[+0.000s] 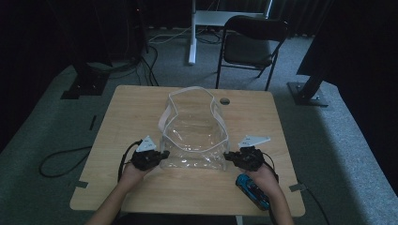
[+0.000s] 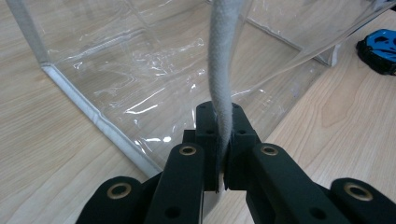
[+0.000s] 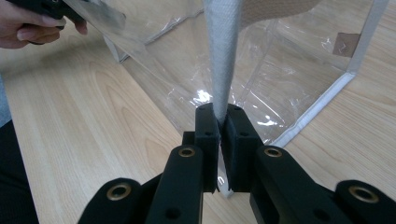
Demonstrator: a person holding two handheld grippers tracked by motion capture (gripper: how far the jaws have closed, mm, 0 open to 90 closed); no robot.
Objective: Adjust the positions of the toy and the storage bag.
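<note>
A clear plastic bag (image 1: 193, 133) with white fabric trim stands open on the wooden table (image 1: 131, 108). My left gripper (image 1: 161, 156) is shut on the bag's white trim at its near left edge; in the left gripper view the trim strip (image 2: 220, 84) runs up from between the pressed jaws. My right gripper (image 1: 228, 157) is shut on the trim at the near right edge, and the trim strip (image 3: 223, 60) rises from its jaws. A blue toy car (image 1: 252, 190) lies on the table under the right forearm, and the car (image 2: 379, 46) also shows at the left gripper view's right edge.
A round cable hole (image 1: 225, 101) sits in the table behind the bag. A dark folding chair (image 1: 251, 44) stands beyond the far edge. Cables (image 1: 61, 161) trail on the floor at the left. In the right gripper view the other hand (image 3: 32, 25) holds its gripper.
</note>
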